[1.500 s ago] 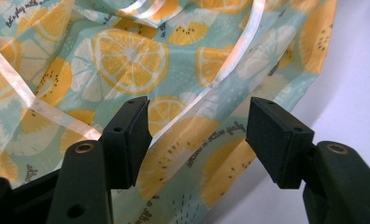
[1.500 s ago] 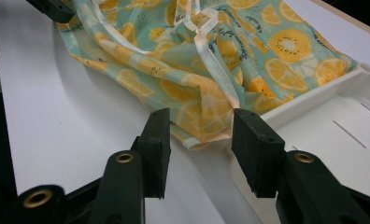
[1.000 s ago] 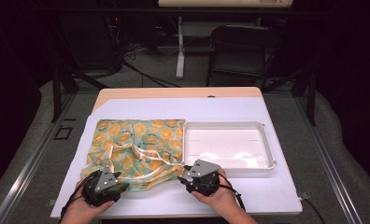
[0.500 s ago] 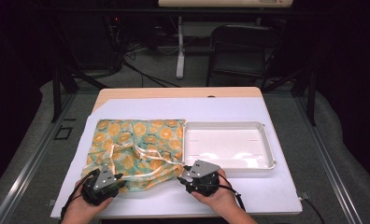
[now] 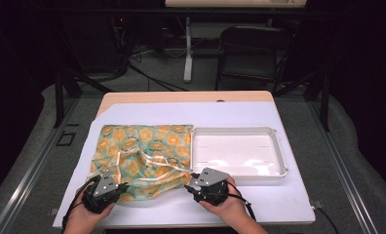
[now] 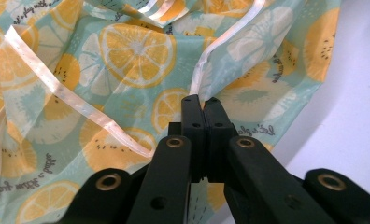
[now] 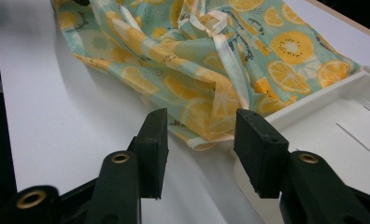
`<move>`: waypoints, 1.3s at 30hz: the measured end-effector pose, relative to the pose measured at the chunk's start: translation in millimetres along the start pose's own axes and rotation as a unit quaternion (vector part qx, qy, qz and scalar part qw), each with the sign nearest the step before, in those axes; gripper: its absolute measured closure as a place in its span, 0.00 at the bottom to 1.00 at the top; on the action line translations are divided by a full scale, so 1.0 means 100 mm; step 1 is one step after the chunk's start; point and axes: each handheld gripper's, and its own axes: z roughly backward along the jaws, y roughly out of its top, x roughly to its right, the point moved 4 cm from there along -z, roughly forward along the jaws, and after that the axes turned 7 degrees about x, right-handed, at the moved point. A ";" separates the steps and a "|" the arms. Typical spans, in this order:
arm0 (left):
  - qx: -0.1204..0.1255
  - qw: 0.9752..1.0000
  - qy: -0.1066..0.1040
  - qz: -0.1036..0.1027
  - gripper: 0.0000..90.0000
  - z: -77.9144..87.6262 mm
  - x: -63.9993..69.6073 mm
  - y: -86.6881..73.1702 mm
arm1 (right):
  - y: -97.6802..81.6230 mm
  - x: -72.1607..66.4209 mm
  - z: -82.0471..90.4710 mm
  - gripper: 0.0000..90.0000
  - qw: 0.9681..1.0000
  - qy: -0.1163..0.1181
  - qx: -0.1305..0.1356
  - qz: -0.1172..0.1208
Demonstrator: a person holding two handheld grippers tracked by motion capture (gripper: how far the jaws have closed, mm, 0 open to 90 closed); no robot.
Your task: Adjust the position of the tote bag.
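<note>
Jaws of the left gripper (image 6: 203, 105) had just been closing and were now pinched tight on the near left edge of the cloth (image 5: 142, 156), right where a shiny ribbon trim (image 6: 75, 102) ran into the black pads. That cloth was a thin green one with orange slices printed on it, lying loose and wrinkled on the left part of the white table (image 5: 259, 204), with its long side running from left to right. Moving right, the right gripper (image 7: 199, 140) had its jaws wide apart with nothing between them, and the near right corner of the cloth lay just in front of them, not yet inside, so I think this hand had to go forward a little to catch it. Just beside that corner sat the white tray (image 5: 279, 146), touching the cloth's right edge, and its near rim could bump the right jaw
</note>
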 end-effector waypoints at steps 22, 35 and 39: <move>0.043 0.998 0.027 0.027 1.00 0.11 -0.11 0.09 | 0.01 0.00 0.01 0.59 1.000 -0.002 0.008 -0.002; 0.071 0.994 0.067 0.040 1.00 0.21 -0.18 0.26 | 0.03 0.00 0.03 0.59 1.000 -0.009 0.014 -0.004; 0.081 0.993 0.071 0.040 1.00 0.22 -0.22 0.34 | 0.03 0.00 0.03 0.59 1.000 -0.008 0.014 -0.005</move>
